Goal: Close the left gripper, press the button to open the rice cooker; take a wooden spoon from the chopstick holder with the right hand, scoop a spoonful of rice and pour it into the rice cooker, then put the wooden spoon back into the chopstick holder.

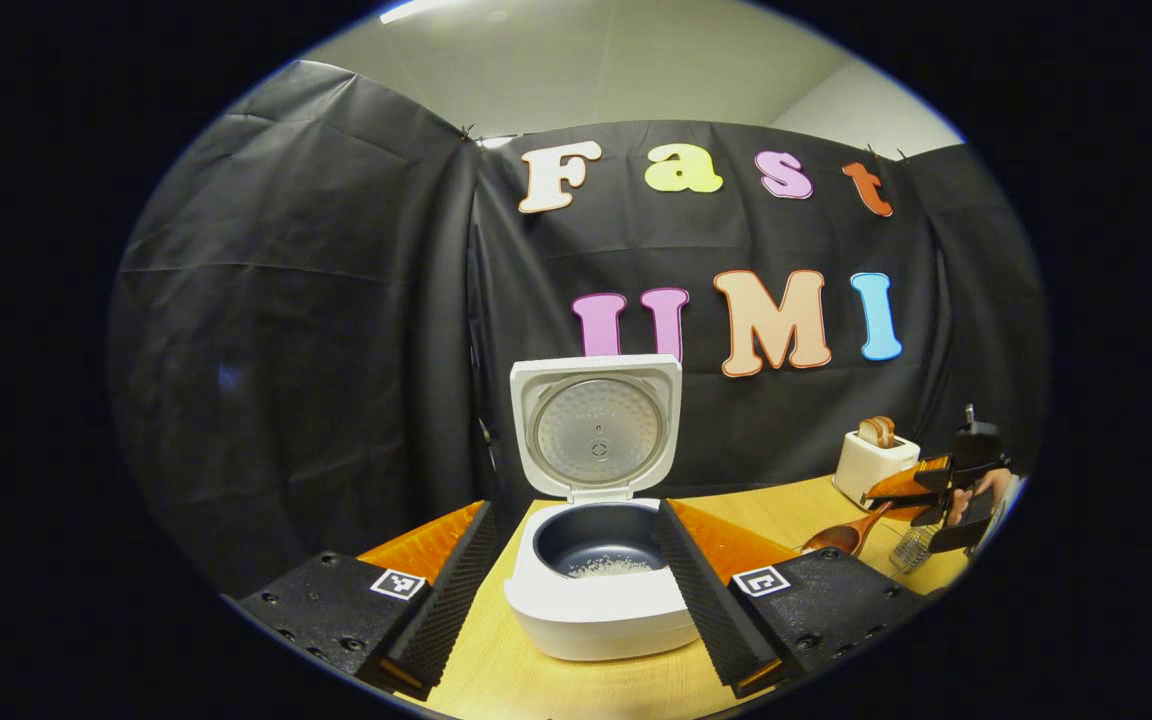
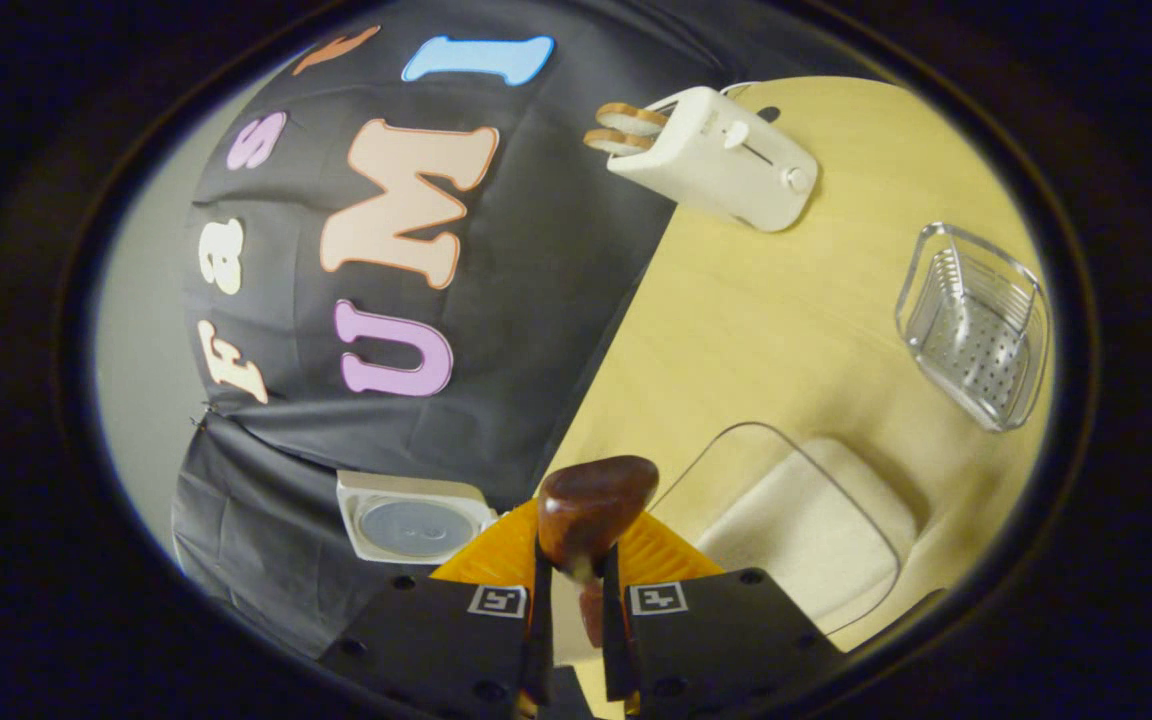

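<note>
- Rice cooker [image 1: 596, 590]: one, lid up, sits on the table [image 1: 586, 690] dead ahead of the left gripper [image 1: 576, 590]. A few grains of rice already in the pot. Looks bulky and stiff; likely stays put if nudged.
- Rice tub [image 2: 806, 530]: one clear container, white rice inside, just beside the spoon bowl in the right gripper view. Loose grains, will likely spill if the spoon tips.
- Toaster [image 2: 711, 155]: one, two slices in it, well apart from the work.
- Holder [image 2: 976, 325]: one, clear, perforated, empty.
- Wooden spoon [image 2: 591, 510]: one, rigid, light, glossy so probably slick. Hold low on the handle, bowl level.
- Right gripper [image 2: 573, 590]: clenched on the spoon handle.
- Left gripper: fingers spread wide, grasping nothing.
</note>
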